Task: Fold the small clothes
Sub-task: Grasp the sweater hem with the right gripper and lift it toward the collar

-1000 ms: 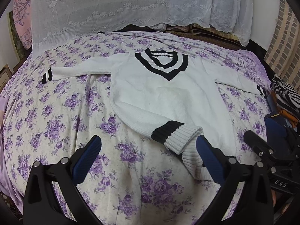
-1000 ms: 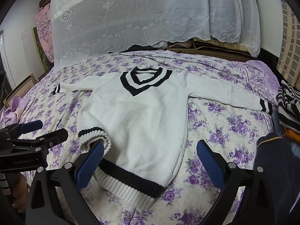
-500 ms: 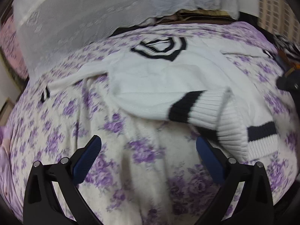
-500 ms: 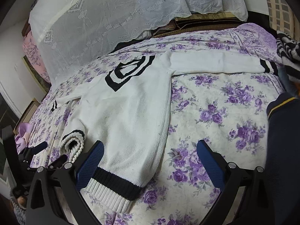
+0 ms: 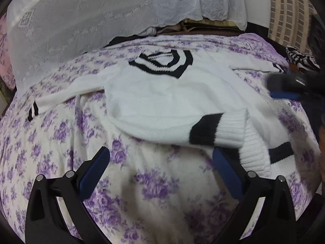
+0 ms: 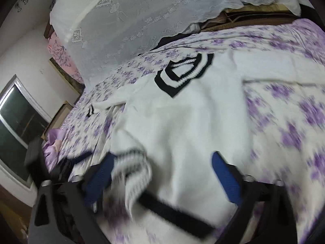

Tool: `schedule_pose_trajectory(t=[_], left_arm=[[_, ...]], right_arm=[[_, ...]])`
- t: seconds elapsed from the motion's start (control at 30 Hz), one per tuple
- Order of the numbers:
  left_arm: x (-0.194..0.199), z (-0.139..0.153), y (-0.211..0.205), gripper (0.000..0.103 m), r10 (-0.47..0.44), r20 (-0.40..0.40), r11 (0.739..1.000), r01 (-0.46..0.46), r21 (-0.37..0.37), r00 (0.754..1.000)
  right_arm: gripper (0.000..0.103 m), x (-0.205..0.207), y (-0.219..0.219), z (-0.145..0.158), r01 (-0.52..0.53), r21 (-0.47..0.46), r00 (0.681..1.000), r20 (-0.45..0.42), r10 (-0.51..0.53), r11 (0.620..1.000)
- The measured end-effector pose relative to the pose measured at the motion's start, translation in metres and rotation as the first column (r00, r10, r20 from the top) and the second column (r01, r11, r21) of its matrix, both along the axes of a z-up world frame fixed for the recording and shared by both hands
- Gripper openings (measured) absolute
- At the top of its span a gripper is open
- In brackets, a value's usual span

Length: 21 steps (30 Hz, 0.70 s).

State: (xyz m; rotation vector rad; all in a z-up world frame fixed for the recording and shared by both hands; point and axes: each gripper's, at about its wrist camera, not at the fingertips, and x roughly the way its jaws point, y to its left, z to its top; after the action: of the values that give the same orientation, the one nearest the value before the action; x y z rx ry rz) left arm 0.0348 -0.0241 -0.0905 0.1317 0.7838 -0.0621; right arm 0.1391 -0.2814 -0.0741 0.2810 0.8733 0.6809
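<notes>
Both claws have closed in on the sweater's near end since a second ago, and my two views now sit much lower and nearer the bed (image 5: 61,134).

My left claw (image 5: 160,174) is spread wide, its blue pads over the floral bedspread. Its right pad (image 5: 227,174) sits just beside the turned-back hem (image 5: 223,130), under the ribbed edge; I cannot tell if it touches. Nothing lies between the pads but bedspread.

My right claw (image 6: 162,179) is also spread wide and hangs over the sweater's (image 6: 193,126) lower body. Its left pad (image 6: 99,179) is just beside the rolled, ribbed corner of the hem, and the black hem band (image 6: 172,213) runs across below the pads. This view is blurred, so contact is hard to judge.

The sweater (image 5: 162,97) lies flat on the bed, front up, with the black-striped V collar (image 5: 162,63) at the far end. One sleeve (image 5: 67,93) stretches away to the left, ending in a striped cuff (image 5: 33,109). The near left corner of the hem is folded back onto the body.

From the left view, the right claw shows blurred at the right edge (image 5: 292,87). A lace cover (image 5: 101,20) drapes the headboard end beyond the bed.
</notes>
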Motion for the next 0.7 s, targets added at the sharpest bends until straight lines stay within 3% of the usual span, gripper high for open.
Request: schedule_pose_trajectory(t=[0.07,0.13,0.23,0.3,0.4,0.53,0.57,0.6,0.67,0.7], left_arm=[[0.006,-0.007,0.006,0.099,0.03,-0.03,0.999,-0.031,-0.013,0.999],[0.017,-0.016,0.014,0.099,0.058,-0.08,0.996,-0.062,-0.06,0.995],[0.031,-0.023,0.023,0.099,0.048,-0.143,0.976,-0.077,-0.204,0.989],[0.034,-0.021,0.024,0.099,0.05,-0.136,0.973,-0.079,-0.216,0.989],[0.023,-0.012,0.034,0.098,0.057,-0.116,0.969,-0.082,-0.232,0.992],[-0.018,0.008,0.067,0.098,0.092,-0.078,0.972,-0.107,-0.208,0.993],[-0.028,0.01,0.074,0.098,0.101,-0.079,0.976,-0.114,-0.184,0.992],[-0.039,0.01,0.083,0.098,0.119,-0.081,0.981,-0.13,-0.145,0.99],[-0.054,0.006,0.099,0.099,0.146,-0.097,0.98,-0.157,-0.118,0.985],[-0.061,-0.003,0.108,0.099,0.137,-0.131,0.982,-0.151,-0.11,0.982]], right_arm=[[0.065,0.015,0.026,-0.01,-0.039,0.017,0.996,-0.078,0.04,0.999],[0.064,0.015,0.046,-0.023,-0.112,0.056,0.981,-0.154,0.12,0.992],[0.062,0.009,0.057,-0.035,-0.099,0.021,0.982,-0.158,0.101,0.995],[0.057,0.008,0.058,-0.038,-0.111,0.055,0.973,-0.195,0.12,0.992],[0.055,-0.005,0.068,-0.028,-0.14,0.061,0.972,-0.18,0.149,0.988],[0.051,-0.031,0.101,-0.012,-0.28,0.147,0.934,-0.185,0.304,0.949],[0.053,-0.037,0.109,-0.011,-0.318,0.152,0.921,-0.185,0.343,0.936],[0.062,-0.042,0.116,-0.012,-0.347,0.159,0.906,-0.199,0.374,0.924],[0.066,-0.054,0.136,-0.028,-0.434,0.203,0.837,-0.269,0.476,0.878],[0.067,-0.06,0.142,-0.037,-0.447,0.221,0.82,-0.286,0.495,0.867]])
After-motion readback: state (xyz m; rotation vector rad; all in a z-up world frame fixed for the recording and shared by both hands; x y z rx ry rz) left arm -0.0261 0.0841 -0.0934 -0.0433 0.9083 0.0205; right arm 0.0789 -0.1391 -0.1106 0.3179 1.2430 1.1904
